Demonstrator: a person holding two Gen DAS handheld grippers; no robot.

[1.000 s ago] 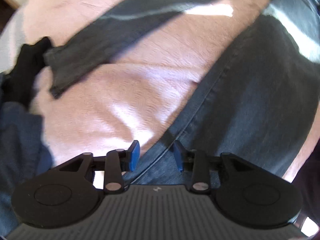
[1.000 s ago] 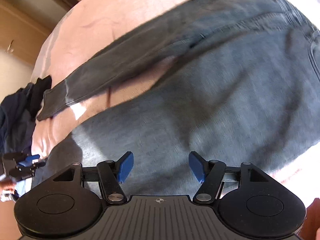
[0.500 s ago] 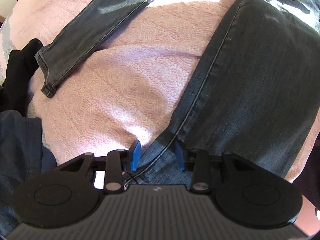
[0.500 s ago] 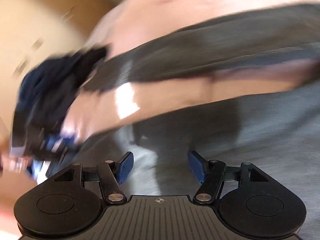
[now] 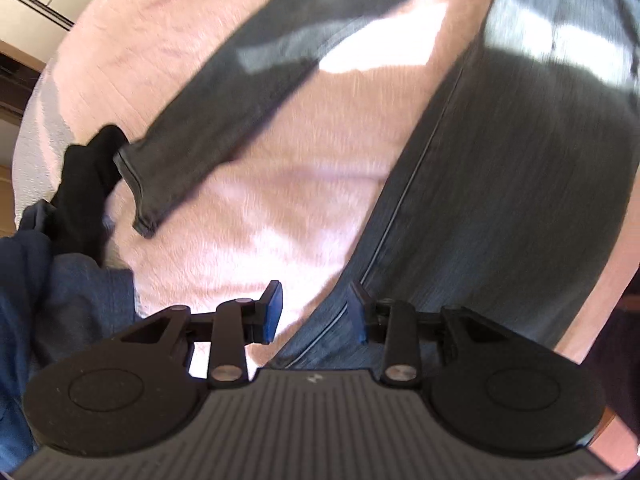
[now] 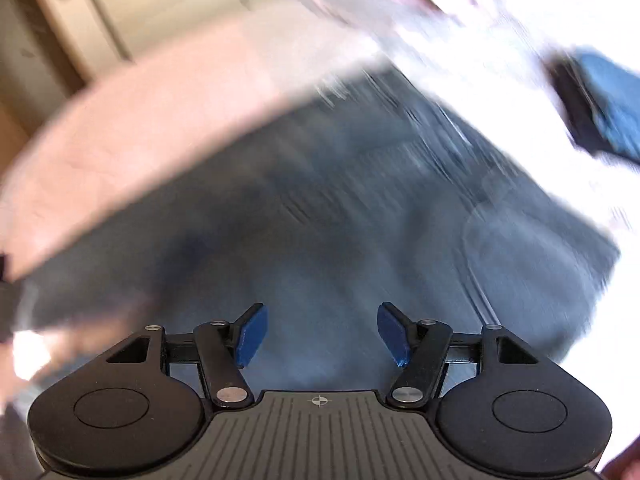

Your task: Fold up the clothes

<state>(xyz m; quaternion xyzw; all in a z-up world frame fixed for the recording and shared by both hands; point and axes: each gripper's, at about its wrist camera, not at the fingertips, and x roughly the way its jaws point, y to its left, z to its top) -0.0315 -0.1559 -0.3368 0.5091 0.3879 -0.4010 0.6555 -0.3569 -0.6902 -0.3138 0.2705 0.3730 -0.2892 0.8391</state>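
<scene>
The gray jeans (image 5: 500, 200) lie spread out on a bed with a pink bedspread (image 5: 300, 200). One leg (image 5: 248, 92) stretches away across the bed, and its hem sits near a black cloth (image 5: 84, 184) at the bed's edge. A dark blue piece of clothing (image 5: 52, 280) lies next to that black cloth.

The left gripper (image 5: 314, 312) is over the hem of the other leg. Its blue pads (image 5: 272, 312) are apart, and the edge of the jeans sits between them. They are not squeezing it.

The right wrist view is very blurry. The right gripper (image 6: 320, 334) is wide apart and holds nothing. It hangs over the wide top part of the jeans (image 6: 340, 220). A blue and black thing (image 6: 604, 108) lies past the jeans, too blurry to name.
</scene>
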